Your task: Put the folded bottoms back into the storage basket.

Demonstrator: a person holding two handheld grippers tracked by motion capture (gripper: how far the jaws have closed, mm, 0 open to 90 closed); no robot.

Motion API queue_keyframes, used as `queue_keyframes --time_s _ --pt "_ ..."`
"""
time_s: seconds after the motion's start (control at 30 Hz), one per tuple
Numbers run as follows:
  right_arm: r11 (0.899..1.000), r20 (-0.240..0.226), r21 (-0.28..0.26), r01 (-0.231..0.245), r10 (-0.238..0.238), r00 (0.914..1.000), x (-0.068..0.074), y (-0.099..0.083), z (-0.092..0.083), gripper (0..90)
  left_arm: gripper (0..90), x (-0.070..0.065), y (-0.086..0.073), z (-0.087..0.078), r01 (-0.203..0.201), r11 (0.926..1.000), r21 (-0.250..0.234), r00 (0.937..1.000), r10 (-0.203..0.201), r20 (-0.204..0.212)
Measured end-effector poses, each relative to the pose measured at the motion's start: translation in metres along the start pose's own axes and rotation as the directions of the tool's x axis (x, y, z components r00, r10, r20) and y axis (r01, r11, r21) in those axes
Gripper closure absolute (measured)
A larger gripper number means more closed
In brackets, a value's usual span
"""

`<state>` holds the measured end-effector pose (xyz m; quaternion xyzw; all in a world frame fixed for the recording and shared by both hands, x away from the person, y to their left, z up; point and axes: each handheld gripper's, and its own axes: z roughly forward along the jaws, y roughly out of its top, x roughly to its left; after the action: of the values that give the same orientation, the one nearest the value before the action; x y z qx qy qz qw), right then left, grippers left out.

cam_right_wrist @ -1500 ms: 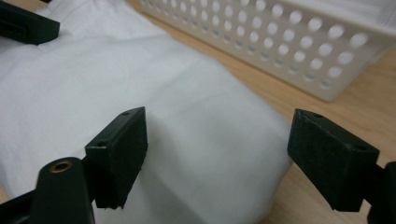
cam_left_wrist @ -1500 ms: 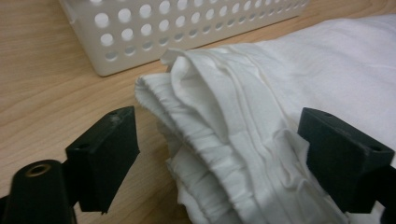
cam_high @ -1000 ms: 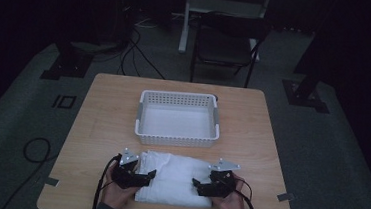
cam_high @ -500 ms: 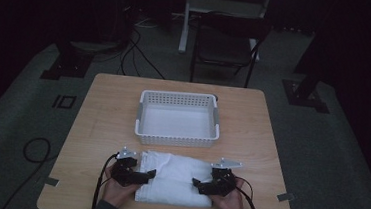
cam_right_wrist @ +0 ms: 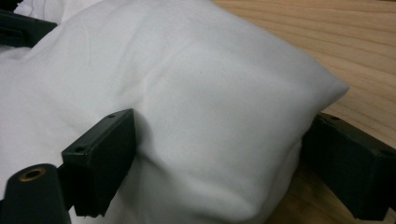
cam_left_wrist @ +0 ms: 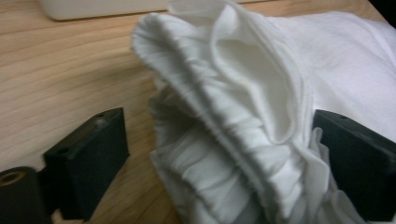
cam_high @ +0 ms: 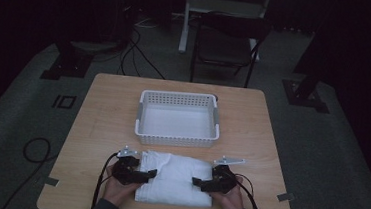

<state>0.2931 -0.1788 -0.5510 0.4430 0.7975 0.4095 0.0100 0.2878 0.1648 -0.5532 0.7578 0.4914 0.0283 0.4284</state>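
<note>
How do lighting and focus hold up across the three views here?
High view: dim, surroundings nearly black, yet the white cloth and basket read clearly. Left gripper view: bright, cloth folds fairly sharp, jaws soft. Right gripper view: even light, nearest cloth slightly blurred.

- The folded cloth (cam_high: pixel 175 180) is plain white, with no print; in the left gripper view its bunched edge (cam_left_wrist: pixel 243 140) shows fine ribbed gathers, also white.
- The left gripper (cam_high: pixel 149 174) and the right gripper (cam_high: pixel 198 182) are black, each with a pale grey plate on top.
- The basket (cam_high: pixel 176 138) is white, its walls patterned with small regular holes.
- The table (cam_high: pixel 107 113) is light tan wood with a fine straight grain.
- The chair (cam_high: pixel 226 42) behind the table is black.
- The floor (cam_high: pixel 16 121) is dark grey, with black cables across it.
</note>
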Motion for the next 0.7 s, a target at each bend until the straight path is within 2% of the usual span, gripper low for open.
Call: queue_keyframes --time_s 0.07,0.13,0.17,0.2,0.23,0.27,0.3,0.4,0.53,0.7 --pt "1.0 0.006 0.007 0.0 0.0 1.0 0.002 0.001 0.001 12.9 14.3 -0.002 0.002 0.004 -0.004 1.0 0.009 0.9995 0.004 0.031" --pt "1.0 -0.01 0.019 0.007 -0.006 0.9999 0.002 0.004 0.003 18.2 17.8 -0.005 0.01 0.01 -0.031 0.9987 0.041 0.9992 0.03 0.026" --pt "1.0 -0.01 0.019 0.007 -0.006 0.9999 0.002 0.004 0.003 18.2 19.6 -0.005 0.01 0.01 -0.031 0.9987 0.041 0.9992 0.03 0.026" --pt "1.0 -0.026 0.023 0.003 -0.003 0.9997 0.001 0.006 0.004 22.0 19.6 -0.005 0.013 0.011 -0.031 0.9984 0.047 0.9991 0.029 0.032" --pt "1.0 -0.059 0.019 -0.021 0.022 0.998 -0.003 0.008 0.005 29.6 24.1 -0.003 0.016 0.013 -0.027 0.9978 0.061 0.9983 0.024 0.052" --pt "1.0 -0.059 0.019 -0.021 0.022 0.998 -0.003 0.008 0.005 29.6 26.6 -0.003 0.016 0.013 -0.027 0.9978 0.061 0.9983 0.024 0.052" --pt "0.999 -0.085 0.016 -0.045 0.046 0.9953 -0.008 0.01 0.007 37.5 29.3 -0.002 0.017 0.014 -0.021 0.9976 0.065 0.9981 0.017 0.059" --pt "0.998 -0.115 0.027 -0.058 0.06 0.9915 -0.013 0.015 0.01 44.5 36.0 0.0 0.022 0.017 -0.018 0.9962 0.086 0.9961 0.011 0.088" --pt "0.997 -0.114 0.037 -0.067 0.07 0.991 -0.017 0.021 0.013 48.2 41.0 0.005 0.028 0.02 -0.004 0.9959 0.09 0.9956 -0.004 0.093" --pt "0.995 -0.108 0.05 -0.083 0.088 0.9903 -0.023 0.032 0.019 54.0 47.7 0.005 0.038 0.023 -0.029 0.9957 0.088 0.9976 0.023 0.066"
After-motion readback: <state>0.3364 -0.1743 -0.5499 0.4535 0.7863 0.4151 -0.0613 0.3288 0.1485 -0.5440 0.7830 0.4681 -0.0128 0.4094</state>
